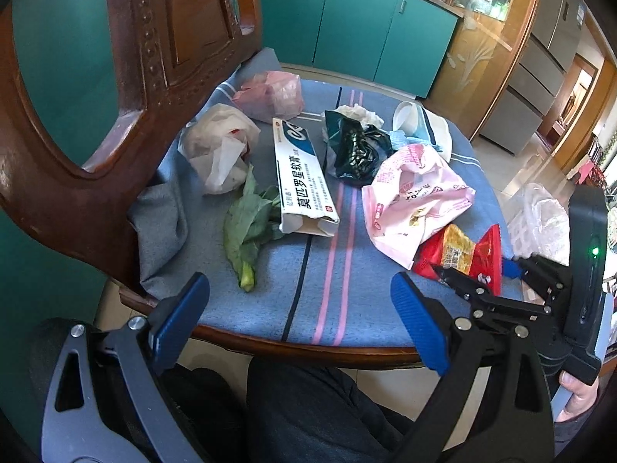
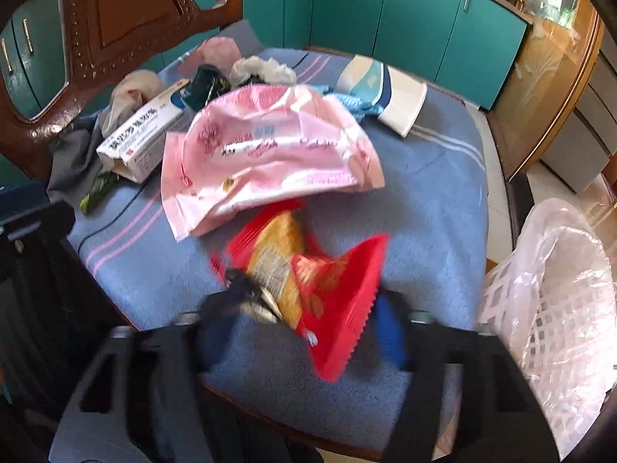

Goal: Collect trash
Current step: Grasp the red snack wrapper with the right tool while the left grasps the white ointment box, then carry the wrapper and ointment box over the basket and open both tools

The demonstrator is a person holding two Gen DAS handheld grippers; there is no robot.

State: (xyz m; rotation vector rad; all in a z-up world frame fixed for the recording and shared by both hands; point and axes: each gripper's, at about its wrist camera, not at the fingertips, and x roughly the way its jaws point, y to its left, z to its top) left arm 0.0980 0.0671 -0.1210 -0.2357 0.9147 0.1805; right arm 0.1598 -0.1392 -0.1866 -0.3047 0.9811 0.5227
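Observation:
A chair seat covered by a blue striped towel (image 1: pixel 270 281) holds the trash. A red and yellow snack wrapper (image 2: pixel 308 281) lies near the front right edge. My right gripper (image 2: pixel 304 332) has its blue fingers on both sides of the wrapper; blur hides whether they grip it. It also shows in the left wrist view (image 1: pixel 478 274) over the wrapper (image 1: pixel 462 254). My left gripper (image 1: pixel 300 320) is open and empty at the seat's front edge. A pink bag (image 1: pixel 412 196), a white medicine box (image 1: pixel 300 177), a green leaf (image 1: pixel 246 227) and a dark green wrapper (image 1: pixel 354 150) lie further back.
A carved wooden chair back (image 1: pixel 146 58) rises on the left. A white lattice basket lined with clear plastic (image 2: pixel 551 301) stands on the floor at the right. Crumpled plastic bags (image 1: pixel 219 142), a paper cup (image 1: pixel 420 123) and tissue lie at the back. Teal cabinets (image 1: pixel 354 27) stand behind.

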